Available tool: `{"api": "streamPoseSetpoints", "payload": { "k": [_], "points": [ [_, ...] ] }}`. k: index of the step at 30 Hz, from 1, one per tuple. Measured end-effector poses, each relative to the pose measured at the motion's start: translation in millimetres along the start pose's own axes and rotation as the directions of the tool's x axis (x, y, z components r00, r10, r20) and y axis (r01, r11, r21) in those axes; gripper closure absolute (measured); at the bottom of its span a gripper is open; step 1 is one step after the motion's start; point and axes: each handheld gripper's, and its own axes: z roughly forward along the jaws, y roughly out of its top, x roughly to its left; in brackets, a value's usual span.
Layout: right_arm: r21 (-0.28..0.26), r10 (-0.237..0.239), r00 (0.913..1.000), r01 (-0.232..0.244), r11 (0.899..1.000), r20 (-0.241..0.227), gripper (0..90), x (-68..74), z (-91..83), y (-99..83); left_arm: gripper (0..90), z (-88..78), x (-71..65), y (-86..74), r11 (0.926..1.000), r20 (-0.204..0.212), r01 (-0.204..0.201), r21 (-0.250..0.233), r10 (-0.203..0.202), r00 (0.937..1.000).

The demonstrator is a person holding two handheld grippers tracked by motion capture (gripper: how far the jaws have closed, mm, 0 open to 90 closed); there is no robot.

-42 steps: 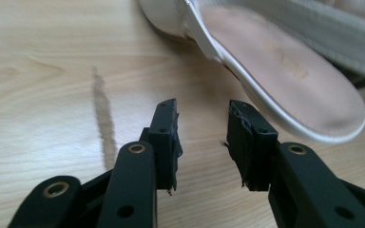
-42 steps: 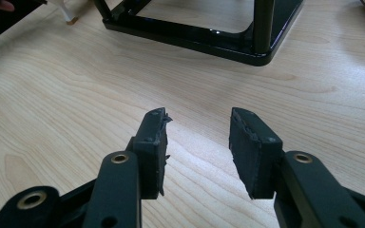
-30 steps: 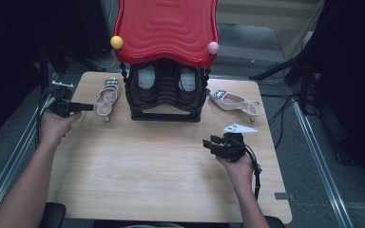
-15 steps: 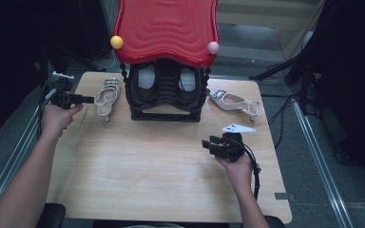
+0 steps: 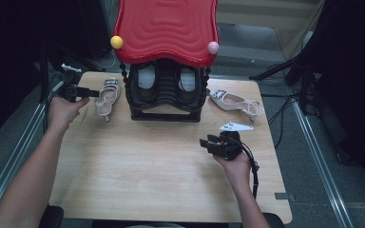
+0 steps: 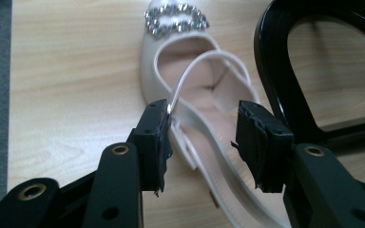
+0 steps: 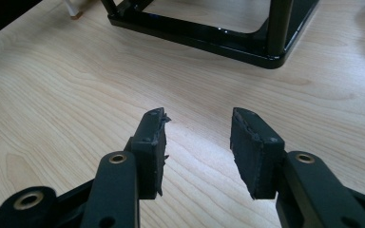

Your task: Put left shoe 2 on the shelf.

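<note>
Wood table (image 5: 147, 180): sandal (image 5: 106, 97) lengthwise, toe prob. toward far edge.

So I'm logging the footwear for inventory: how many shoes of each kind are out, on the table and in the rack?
White slingback heels lying on the table: 2, one left of the rack, one right of it.
Light shoes inside the black rack: 2, left and right.
Total: 4 shoes.
</note>
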Motion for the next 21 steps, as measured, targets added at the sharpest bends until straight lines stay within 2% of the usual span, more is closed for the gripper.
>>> {"api": "streamPoseSetpoints", "payload": {
  "k": [2,4,5,10,14,17,21],
  "points": [
    [0.003,-0.005,1.0,0.005,1.0,-0.005,57.5,0.4,1.5,0.9,53.6,0.8,-3.8,5.0,0.9998,-0.013,-0.018,0.011,0.018,0.9998],
    [0.005,-0.01,0.9999,0.01,1.0,-0.009,57.5,1.1,3.1,2.0,53.2,4.7,-6.2,8.0,0.9999,-0.019,-0.012,0.01,0.012,0.9997],
    [0.006,-0.007,0.9999,0.008,1.0,-0.012,57.5,1.8,3.7,2.3,53.0,8.5,-7.4,8.8,1.0,-0.027,0.008,-0.001,-0.008,0.9996],
    [0.013,-0.019,0.9997,0.019,1.0,-0.018,57.4,3.3,6.3,3.8,53.7,22.0,-4.4,8.9,0.9999,-0.065,0.012,-0.011,-0.013,0.9978],
    [0.016,-0.016,0.9997,0.017,1.0,-0.02,57.3,3.7,7.1,3.4,53.8,33.8,0.4,5.9,0.9986,-0.066,0.052,0.005,-0.052,0.9965],
    [0.015,-0.018,0.9996,0.018,1.0,-0.02,57.2,3.5,7.5,3.4,53.9,39.8,0.4,3.1,0.9992,-0.07,0.034,0.023,-0.032,0.997],
    [0.018,-0.018,0.9996,0.018,1.0,-0.02,57.2,3.9,7.9,3.3,54.1,47.3,3.4,-1.9,0.9983,-0.068,0.038,0.043,-0.035,0.9971]
  ]
}}
